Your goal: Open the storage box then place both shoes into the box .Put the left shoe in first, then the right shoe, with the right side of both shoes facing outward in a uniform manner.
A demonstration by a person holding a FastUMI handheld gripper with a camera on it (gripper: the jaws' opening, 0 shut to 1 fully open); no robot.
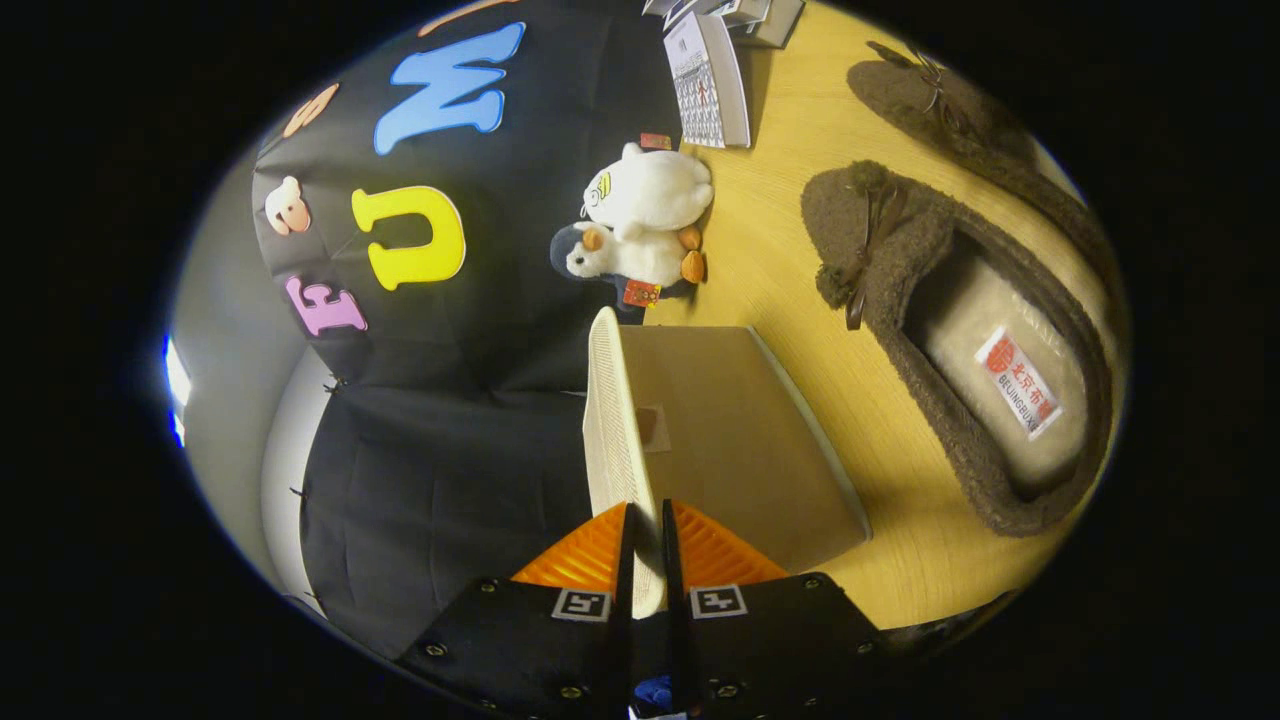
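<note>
You are clenching the jaws on the thin cream ribbed lid [612, 420] of the tan storage box [735, 440], lifting it edge-on. Both fuzzy brown slippers [960, 370] are waiting nearby on the wooden surface [780, 270]; this shallow pinch could slip.

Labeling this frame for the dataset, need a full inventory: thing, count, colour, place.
box lid: 1, cream, ribbed, edge-on, clamped between the fingers.
storage box: 1, tan, just ahead of the fingers, on the table.
slippers: 2, brown fuzzy with bows; near one beside the box, far one beyond it.
plush toys: 2, a white one and a white-and-dark-blue one, beyond the box at the cloth wall.
desk calendar: 1, white, beyond the toys.
table: 1, light wood.
hand-held gripper: 1, shut on the lid.
</note>
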